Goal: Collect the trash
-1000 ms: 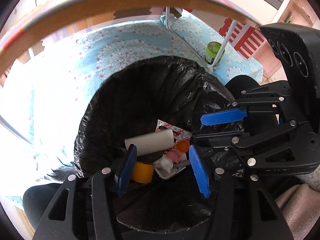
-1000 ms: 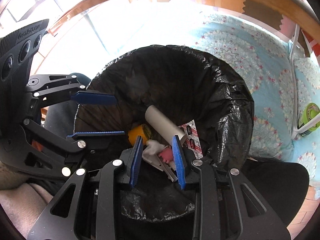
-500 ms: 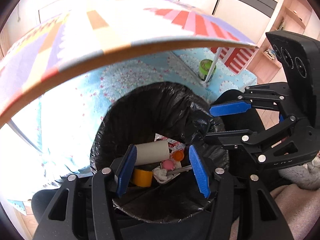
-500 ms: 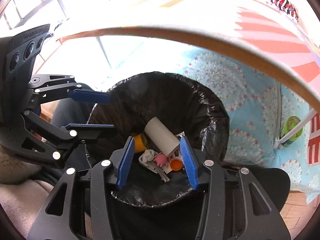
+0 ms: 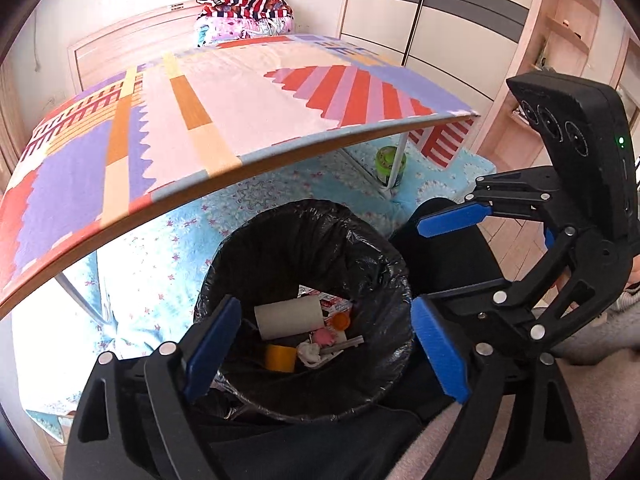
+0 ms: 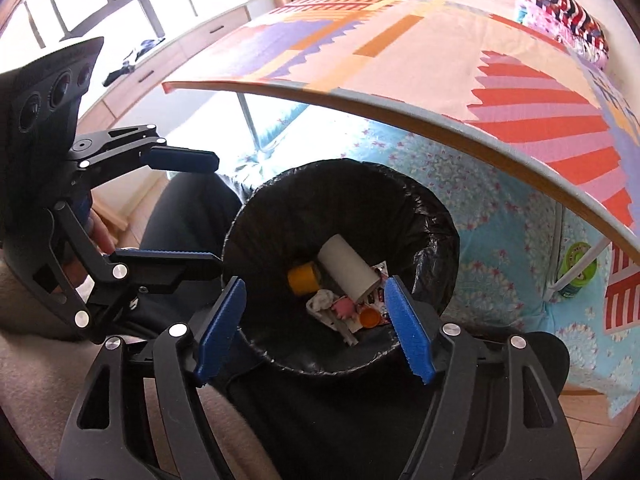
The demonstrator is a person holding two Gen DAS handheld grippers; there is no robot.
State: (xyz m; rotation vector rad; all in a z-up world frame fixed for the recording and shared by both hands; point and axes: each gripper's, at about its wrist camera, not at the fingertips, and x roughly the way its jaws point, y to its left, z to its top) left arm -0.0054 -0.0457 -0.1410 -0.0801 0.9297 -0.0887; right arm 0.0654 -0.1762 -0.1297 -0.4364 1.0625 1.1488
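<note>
I am holding both claws over the bin (image 5: pixel 308 396), both pointing steeply down into it. My left claw (image 5: pixel 324 350) has just been opening and its jaws are now standing wide, with nothing between the pads; the trash I am seeing between them is lying far below, on the bin's floor. My right claw (image 6: pixel 316 330) has also just been opening, a little less wide, and it too is gripping nothing.

The collected trash is sitting straight ahead of and beneath both claws: a paper tube (image 5: pixel 289 316), a yellow tape roll (image 5: pixel 281 358), an orange cap (image 5: pixel 341 321), a pink scrap (image 5: pixel 324 336) and a crumpled tissue (image 5: pixel 310 354). The tube's long axis is running roughly across my left claw's gap and slanting away from my right.

Beyond the bin, up and ahead of both claws, the counter (image 5: pixel 240 112) is showing only its patterned cover. The one candidate left, possibly trash though I cannot be sure at this size, is a green cup (image 5: pixel 388 162) on the floor by a counter leg, ahead and to the right; my right claw is looking the nearer.
</note>
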